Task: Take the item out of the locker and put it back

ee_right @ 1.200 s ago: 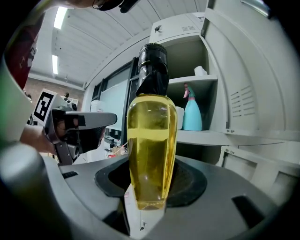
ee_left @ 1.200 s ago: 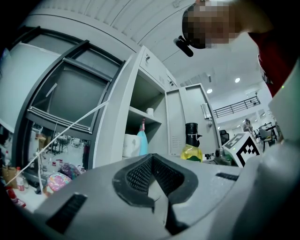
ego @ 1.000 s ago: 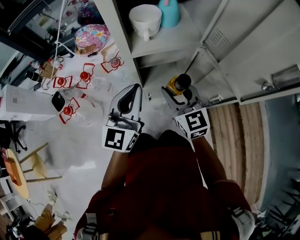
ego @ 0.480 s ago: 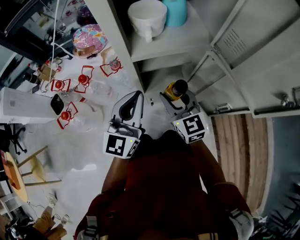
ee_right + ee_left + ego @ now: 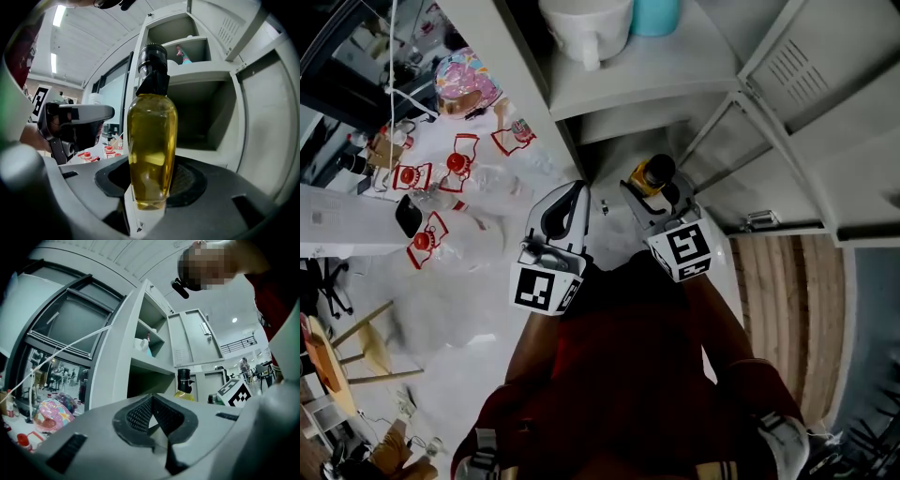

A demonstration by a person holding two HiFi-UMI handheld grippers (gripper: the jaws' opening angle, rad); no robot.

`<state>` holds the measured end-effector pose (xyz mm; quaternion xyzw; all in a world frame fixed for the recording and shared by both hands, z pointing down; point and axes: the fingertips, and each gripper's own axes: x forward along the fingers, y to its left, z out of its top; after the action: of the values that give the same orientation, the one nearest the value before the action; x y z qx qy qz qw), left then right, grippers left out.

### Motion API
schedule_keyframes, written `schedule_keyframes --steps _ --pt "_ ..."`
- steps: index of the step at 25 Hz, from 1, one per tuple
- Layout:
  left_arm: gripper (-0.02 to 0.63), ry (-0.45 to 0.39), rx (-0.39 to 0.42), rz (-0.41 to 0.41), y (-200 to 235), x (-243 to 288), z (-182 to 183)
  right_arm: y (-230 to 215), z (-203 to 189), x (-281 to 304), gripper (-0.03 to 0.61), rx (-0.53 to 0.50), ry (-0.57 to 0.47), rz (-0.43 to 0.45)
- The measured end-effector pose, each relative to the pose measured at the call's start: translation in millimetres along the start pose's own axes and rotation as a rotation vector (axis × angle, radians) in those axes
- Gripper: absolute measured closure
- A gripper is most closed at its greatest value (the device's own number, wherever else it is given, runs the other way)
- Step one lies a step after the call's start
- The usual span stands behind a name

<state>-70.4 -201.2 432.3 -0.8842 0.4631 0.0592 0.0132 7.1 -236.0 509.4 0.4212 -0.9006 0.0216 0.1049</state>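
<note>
1. the right gripper [image 5: 649,192] had its jaws part way open and pressed on the bottom of a bottle [image 5: 152,140] of yellow oil (a black cap sat on top).
2. the bottle stood straight up, its long side pointing up and down. it was in the air just in front of the locker [image 5: 675,70], not on any shelf.
3. the left gripper [image 5: 154,420] had its jaws closed together with nothing in them. it hung just left of the right gripper, in front of the locker's left wall.
4. the locker door [image 5: 825,112] was swung wide open on the right. the upper shelf [image 5: 206,72] held a white jug [image 5: 581,23] and a blue-green thing [image 5: 656,11] at the far side.
5. the open space [image 5: 201,122] under that shelf looked bare. it lay just past the bottle and a little to the right, seen from the right gripper view.
6. i think the right hand was the one for the job, since it had the bottle and was nearer the opening. the bottle would need to go away from the person, into that space, and stay straight up. the tall cap might bump the shelf edge if it went in too high.
</note>
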Motion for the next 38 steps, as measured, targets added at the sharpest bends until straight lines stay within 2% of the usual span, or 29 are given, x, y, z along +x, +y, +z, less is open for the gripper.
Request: schedule_keyframes --steps 20,26,38 --pt "0.607 -0.030 -0.005 -0.025 3 7 -126 -25 -96 52 0.388 -0.053 -0.034 0.000" --pt "0.607 -0.038 0.018 -0.025 9 7 -152 -27 -120 63 0.388 -0.076 -0.028 -0.003" --pt "0.607 -0.073 0.005 -0.048 10 11 -193 -31 -146 91 0.388 -0.166 -0.018 0.012"
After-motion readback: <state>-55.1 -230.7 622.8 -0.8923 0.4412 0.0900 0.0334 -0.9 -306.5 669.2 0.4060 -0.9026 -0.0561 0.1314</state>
